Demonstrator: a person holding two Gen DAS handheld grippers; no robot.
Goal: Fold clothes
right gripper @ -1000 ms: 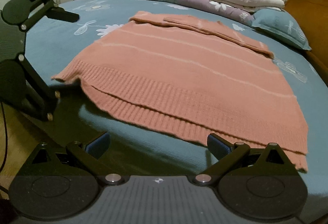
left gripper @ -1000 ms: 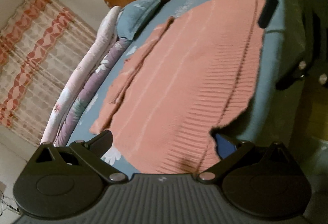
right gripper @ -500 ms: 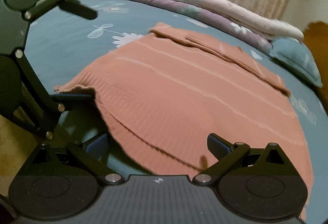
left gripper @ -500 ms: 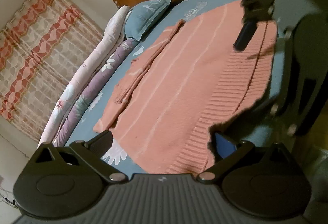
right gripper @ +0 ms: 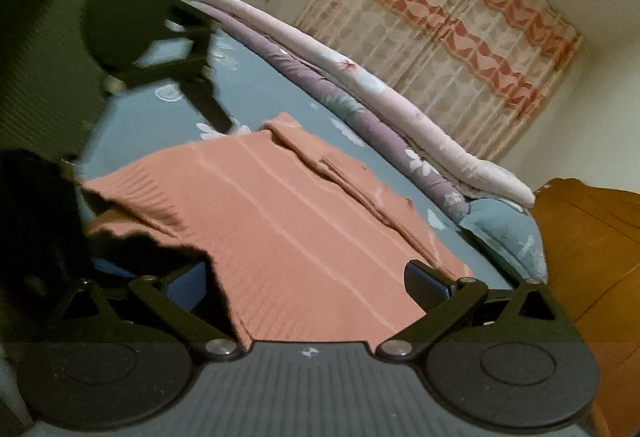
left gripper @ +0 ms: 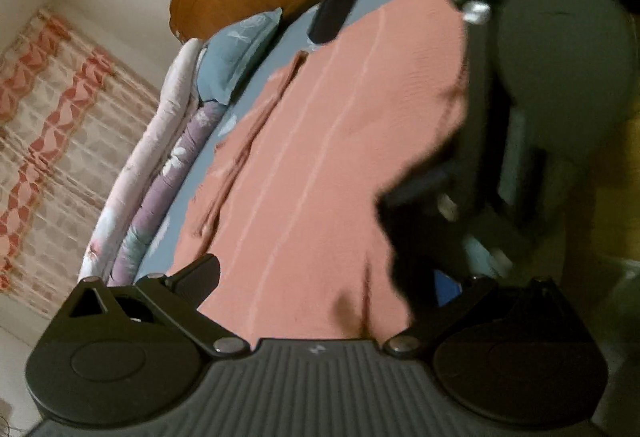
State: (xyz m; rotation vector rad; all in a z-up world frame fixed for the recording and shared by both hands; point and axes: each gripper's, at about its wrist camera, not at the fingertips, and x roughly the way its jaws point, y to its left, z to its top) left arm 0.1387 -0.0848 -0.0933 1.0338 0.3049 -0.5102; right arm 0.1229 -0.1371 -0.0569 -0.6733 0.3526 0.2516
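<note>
Sweater [right gripper: 304, 237] hem is lying betw. both open tongs: right gripper [right gripper: 308, 283] and left gripper [left gripper: 320, 285] are straddling it w/ jaws spread, not clenching. It's lying flat on bed [right gripper: 160, 109], sleeve already tucked; body fold is pending.

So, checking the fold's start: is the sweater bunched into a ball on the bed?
No, the sweater lies spread flat across the bed.
</note>
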